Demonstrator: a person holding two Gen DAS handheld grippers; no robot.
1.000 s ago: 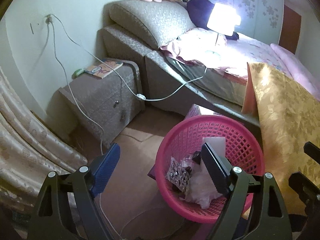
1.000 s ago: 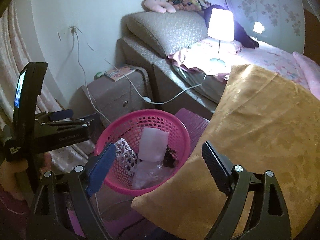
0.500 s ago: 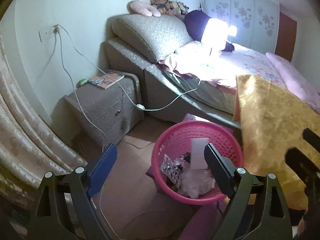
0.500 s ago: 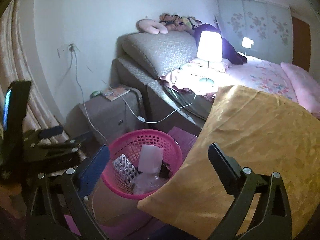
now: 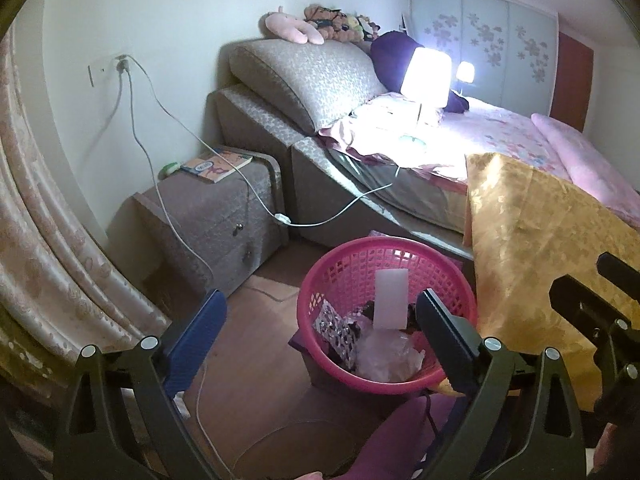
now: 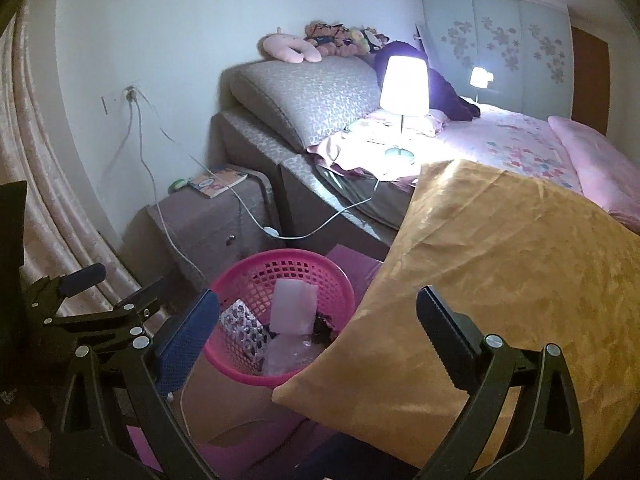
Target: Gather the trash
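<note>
One pink mesh wastebasket (image 5: 386, 312) stands on the floor (image 5: 256, 340) beside the bed (image 5: 500, 136), holding the collected trash: one upright white wrapper (image 5: 391, 300), one patterned packet (image 5: 338, 330), one crumpled clear bag (image 5: 390, 356) and some dark scraps, too small to count. The left hand-held gripper (image 5: 318, 322) and the right hand-held gripper (image 6: 316, 320) have both just been spreading their jaws; both stand wide apart with nothing between them. One gold pillow (image 6: 500, 280) overhangs the basket's rim. Risks, as judged: a low reach could snag the one white cable (image 5: 208, 408) trailing across the floor, or nudge the pillow and tip the light basket, spilling its contents. One lit lamp (image 6: 403, 92) stands on the bed
</note>
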